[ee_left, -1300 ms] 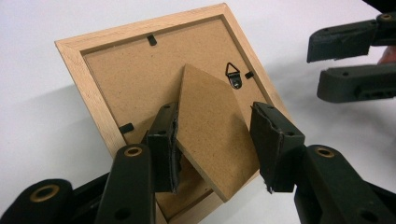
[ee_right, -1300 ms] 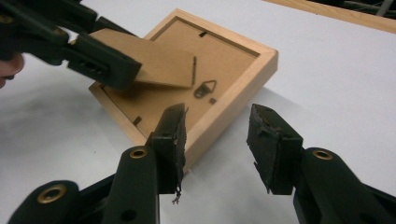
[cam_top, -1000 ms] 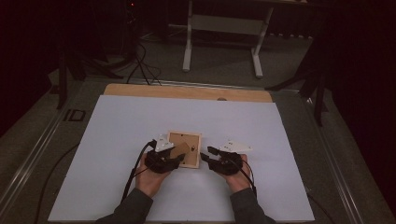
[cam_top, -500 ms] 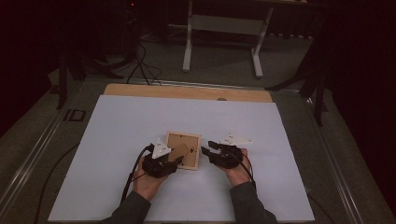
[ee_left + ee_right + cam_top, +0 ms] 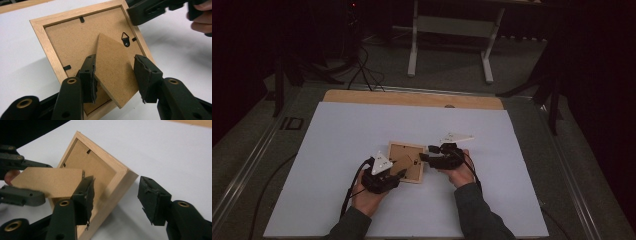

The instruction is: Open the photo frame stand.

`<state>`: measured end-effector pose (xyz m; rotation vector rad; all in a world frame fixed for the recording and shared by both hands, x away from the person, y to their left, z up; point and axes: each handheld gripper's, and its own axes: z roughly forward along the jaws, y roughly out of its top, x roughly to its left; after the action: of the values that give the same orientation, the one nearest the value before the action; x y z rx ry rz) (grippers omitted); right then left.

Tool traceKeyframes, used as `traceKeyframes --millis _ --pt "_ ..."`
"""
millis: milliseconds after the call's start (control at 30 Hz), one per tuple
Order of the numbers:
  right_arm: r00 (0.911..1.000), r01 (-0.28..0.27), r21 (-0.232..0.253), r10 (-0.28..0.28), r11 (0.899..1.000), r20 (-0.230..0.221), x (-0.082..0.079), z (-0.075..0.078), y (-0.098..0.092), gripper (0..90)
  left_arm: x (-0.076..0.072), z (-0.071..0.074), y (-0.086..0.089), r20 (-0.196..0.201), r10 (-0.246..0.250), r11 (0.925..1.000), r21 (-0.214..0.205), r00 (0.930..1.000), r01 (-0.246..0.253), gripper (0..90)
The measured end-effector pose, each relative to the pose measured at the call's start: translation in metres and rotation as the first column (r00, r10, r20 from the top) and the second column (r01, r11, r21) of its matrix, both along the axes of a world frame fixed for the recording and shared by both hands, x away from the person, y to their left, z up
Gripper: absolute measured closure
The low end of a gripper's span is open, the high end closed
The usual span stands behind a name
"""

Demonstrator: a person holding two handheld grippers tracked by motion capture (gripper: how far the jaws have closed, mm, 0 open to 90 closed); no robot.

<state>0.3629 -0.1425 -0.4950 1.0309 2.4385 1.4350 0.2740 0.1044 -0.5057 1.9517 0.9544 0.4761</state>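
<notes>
left gripper clamps the frame's stand; right gripper just opened, empty.

In the left gripper view, the near corner of the square light-wood picture frame runs under the left gripper and off the bottom edge. The brown fibreboard easel stand covers part of the frame's backing between the jaws, and whether the pads press its edges cannot be told. The right gripper ahead is cut by the top edge. In the right gripper view, that gripper's near jaw hides the frame's near edge. In the high view, the frame's black clips are too small to make out.
</notes>
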Motion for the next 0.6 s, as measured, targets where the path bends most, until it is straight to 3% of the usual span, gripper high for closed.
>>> traceKeyframes --millis 200,333,600 --pt "0.996 -0.04 0.014 0.041 0.999 -0.079 0.006 -0.009 0.01 39.0 -0.004 -0.001 0.003 0.021 -0.007 1.0 0.005 0.9998 0.007 55.5" --pt "0.9943 -0.059 0.034 0.062 0.998 -0.087 0.007 -0.011 0.013 39.4 -0.006 -0.001 0.003 0.035 -0.019 0.9998 0.009 0.9992 0.019 55.5" --pt "0.9953 -0.061 0.033 0.063 0.998 -0.073 0.006 -0.009 0.011 42.1 -0.001 0.001 0.009 -0.046 -0.044 0.999 -0.014 0.998 0.043 55.5"
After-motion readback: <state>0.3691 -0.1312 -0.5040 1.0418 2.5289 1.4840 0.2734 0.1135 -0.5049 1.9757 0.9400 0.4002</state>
